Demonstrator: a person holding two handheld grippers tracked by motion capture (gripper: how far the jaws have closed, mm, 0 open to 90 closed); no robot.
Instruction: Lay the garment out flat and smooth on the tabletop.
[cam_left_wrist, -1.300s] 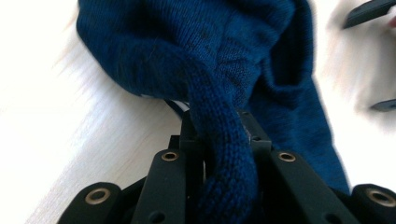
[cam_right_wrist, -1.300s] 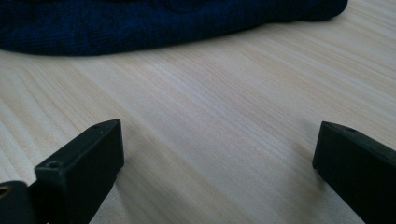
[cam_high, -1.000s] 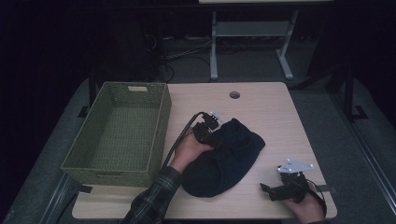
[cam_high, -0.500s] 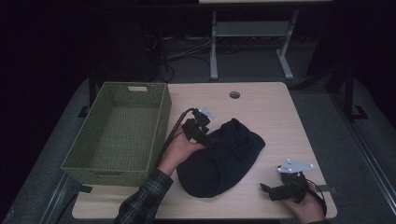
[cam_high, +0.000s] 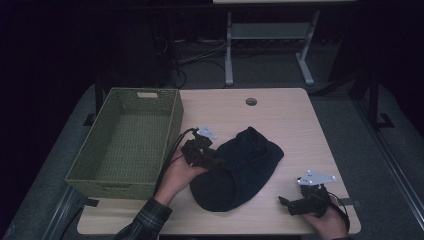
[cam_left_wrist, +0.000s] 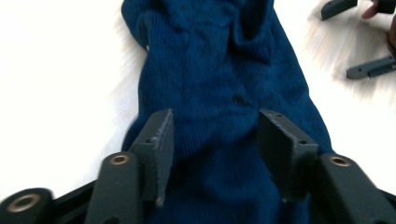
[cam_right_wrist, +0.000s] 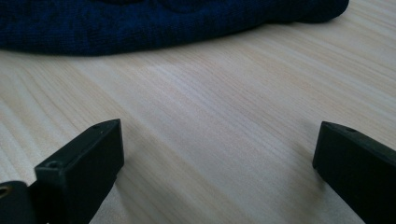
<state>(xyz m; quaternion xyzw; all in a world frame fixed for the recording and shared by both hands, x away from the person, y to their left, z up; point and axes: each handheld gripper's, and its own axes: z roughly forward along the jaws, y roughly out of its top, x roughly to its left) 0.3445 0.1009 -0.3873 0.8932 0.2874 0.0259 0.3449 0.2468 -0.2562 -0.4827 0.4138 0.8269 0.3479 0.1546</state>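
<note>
The table (cam_high: 280, 115) is carrying a basket (cam_high: 125, 142) at left and a blue knit hat (cam_high: 240, 167) at centre. The left gripper (cam_left_wrist: 215, 140) is closing, jaws straddling the hat, probably not pinching yet; next it needs to squeeze. The right gripper (cam_right_wrist: 215, 154) is resting spread.

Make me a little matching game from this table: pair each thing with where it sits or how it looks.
Things:
1. green woven basket
2. dark blue knitted hat
3. left gripper
4. right gripper

Descriptions:
A. jaws wide apart above bare wood
B. lying in the table's middle
C. empty, at the table's left
D. jaws over the blue knit, just closing

Pairs: 1-C, 2-B, 3-D, 4-A
</note>
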